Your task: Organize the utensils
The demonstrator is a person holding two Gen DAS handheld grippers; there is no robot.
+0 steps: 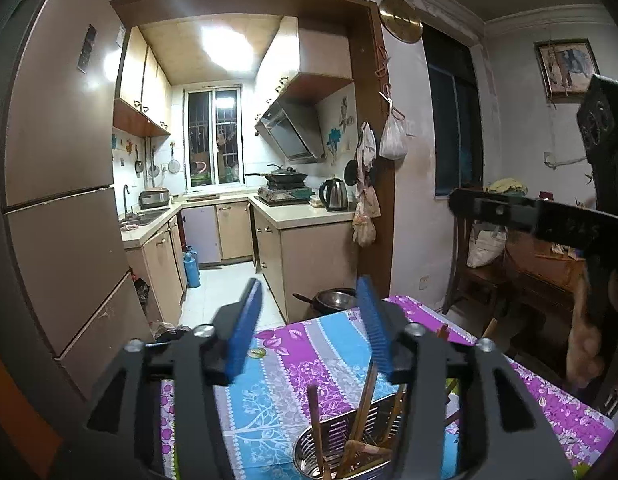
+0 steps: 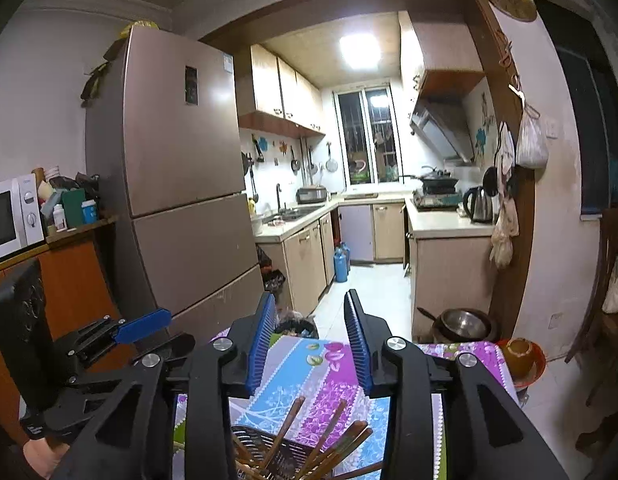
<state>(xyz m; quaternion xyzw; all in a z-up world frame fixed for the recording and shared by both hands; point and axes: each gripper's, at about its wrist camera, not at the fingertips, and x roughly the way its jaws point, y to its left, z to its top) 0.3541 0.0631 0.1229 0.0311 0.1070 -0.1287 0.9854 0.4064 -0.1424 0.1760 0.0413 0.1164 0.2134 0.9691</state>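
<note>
A perforated metal utensil holder (image 1: 341,440) stands on the flowered tablecloth (image 1: 285,364) and holds several wooden chopsticks (image 1: 363,400). It also shows in the right wrist view (image 2: 281,456) with its chopsticks (image 2: 329,446). My left gripper (image 1: 309,320) is open and empty, held above and just behind the holder. My right gripper (image 2: 311,340) is open and empty, also above the holder. The left gripper shows at the left of the right wrist view (image 2: 121,340), and the right gripper's body at the right of the left wrist view (image 1: 549,216).
A tall fridge (image 2: 181,200) stands left of the table's far end. A metal bowl (image 2: 463,324) sits on the floor beyond the table. A wooden chair (image 1: 485,264) stands at the right. A microwave (image 2: 11,216) is on a cabinet at the left.
</note>
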